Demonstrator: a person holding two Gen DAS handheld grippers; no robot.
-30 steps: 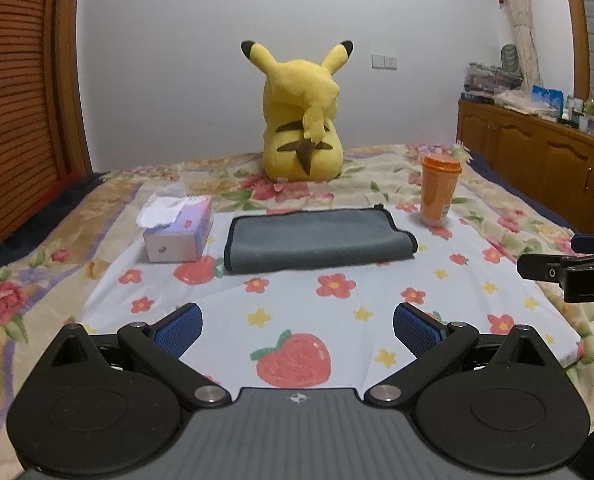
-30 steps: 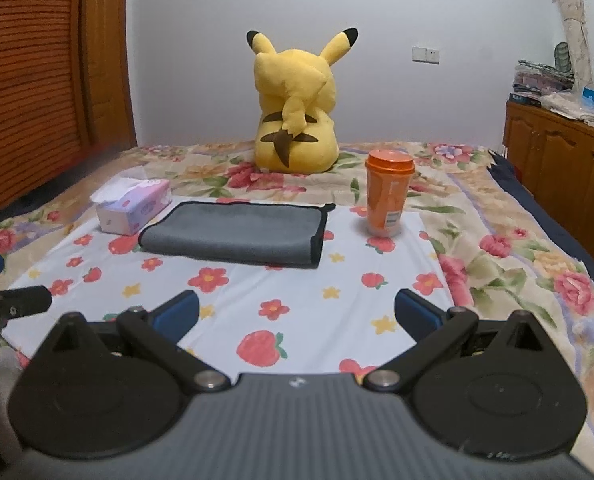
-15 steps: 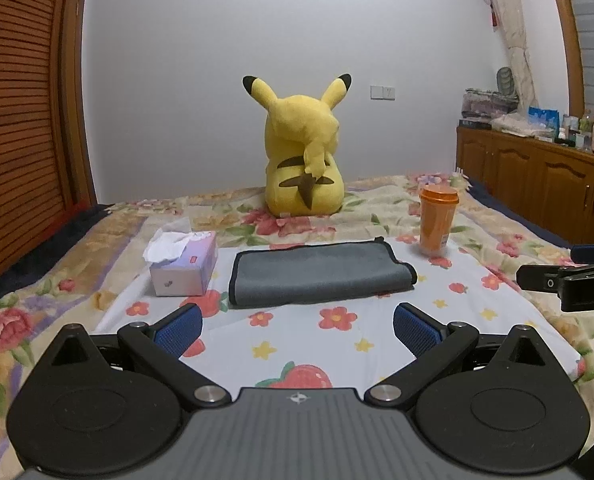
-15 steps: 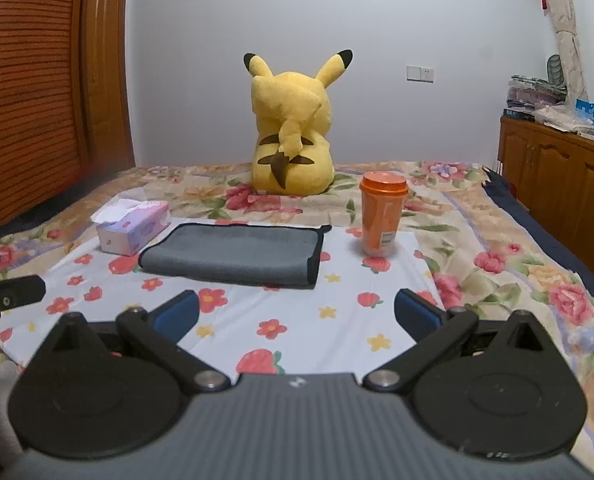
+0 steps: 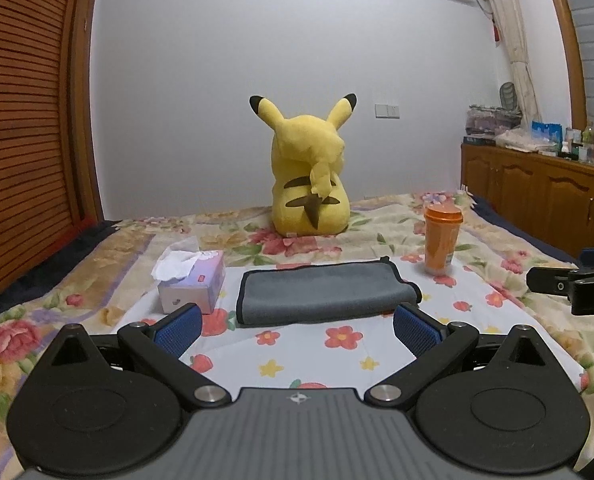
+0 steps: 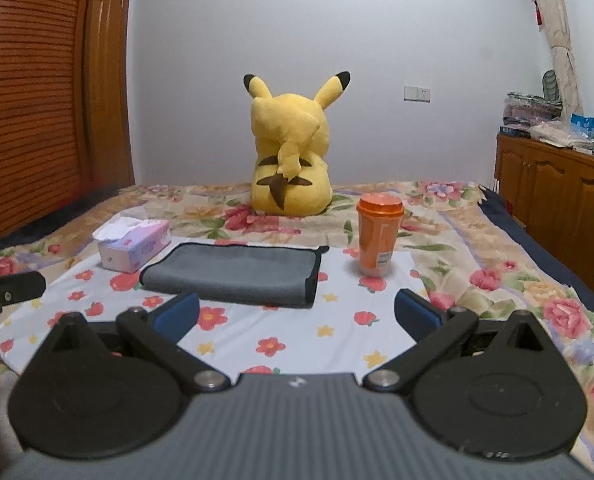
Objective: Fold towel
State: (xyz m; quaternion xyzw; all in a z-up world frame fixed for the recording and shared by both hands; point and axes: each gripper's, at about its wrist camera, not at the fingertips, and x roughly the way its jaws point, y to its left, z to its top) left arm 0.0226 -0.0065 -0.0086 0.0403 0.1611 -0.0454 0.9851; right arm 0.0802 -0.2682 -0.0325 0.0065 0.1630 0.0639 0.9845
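On the white flower-and-strawberry printed cloth (image 5: 337,360) spread over a floral quilt, things run left to right: a boxy lilac tissue box (image 5: 195,282) with crumpled white tissue poking from its top, then the towel (image 5: 321,290), then an orange plastic cup (image 5: 441,240) with a ridged orange lid. The towel is gray, soft and napped, edged in black binding, folded into a flat rectangle with its doubled layers showing at the right end; it lies between box and cup, apart from both. Behind it a plush yellow Pikachu (image 5: 309,172) sits with its back to the cameras. The left gripper (image 5: 297,328) hangs short of the towel, blue ribbed pads spread wide and holding nothing. The right gripper (image 6: 297,314) is likewise spread wide, unloaded.
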